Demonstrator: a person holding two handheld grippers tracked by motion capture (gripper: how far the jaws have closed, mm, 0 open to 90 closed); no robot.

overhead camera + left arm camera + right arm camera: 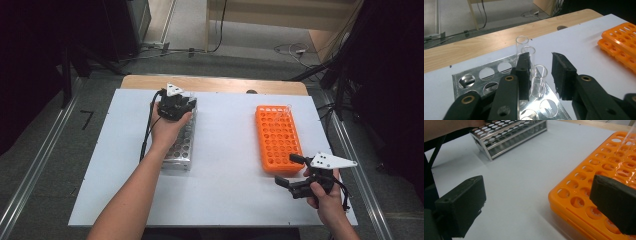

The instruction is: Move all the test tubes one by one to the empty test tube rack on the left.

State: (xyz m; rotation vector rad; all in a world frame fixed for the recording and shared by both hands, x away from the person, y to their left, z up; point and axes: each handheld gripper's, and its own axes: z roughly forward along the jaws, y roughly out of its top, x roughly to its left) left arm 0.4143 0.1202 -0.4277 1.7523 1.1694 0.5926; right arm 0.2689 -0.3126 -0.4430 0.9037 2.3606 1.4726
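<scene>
Table: we work over a white-topped table (pixel 225 165).
Racks: a shiny perforated metal test-tube rack (pixel 474 77); an orange plastic rack (pixel 278 137).
Tube: a clear glass test tube (pixel 538 80) stands in the metal rack's far corner.
Left gripper (pixel 540 72): jaws parted around the tube, seemingly off it.
Right gripper (pixel 536 205): released, idle.
Next: we lift away.

Metal rack (pixel 181 150): on table (pixel 225 190), left side.
Test tubes (pixel 537 80): 3, standing in rack's far-end holes.
Plastic rack (pixel 278 137): right side, well apart from metal rack.
L gripper (pixel 176 107): over metal rack's far end.
R gripper (pixel 295 175): near corner of plastic rack.
</scene>
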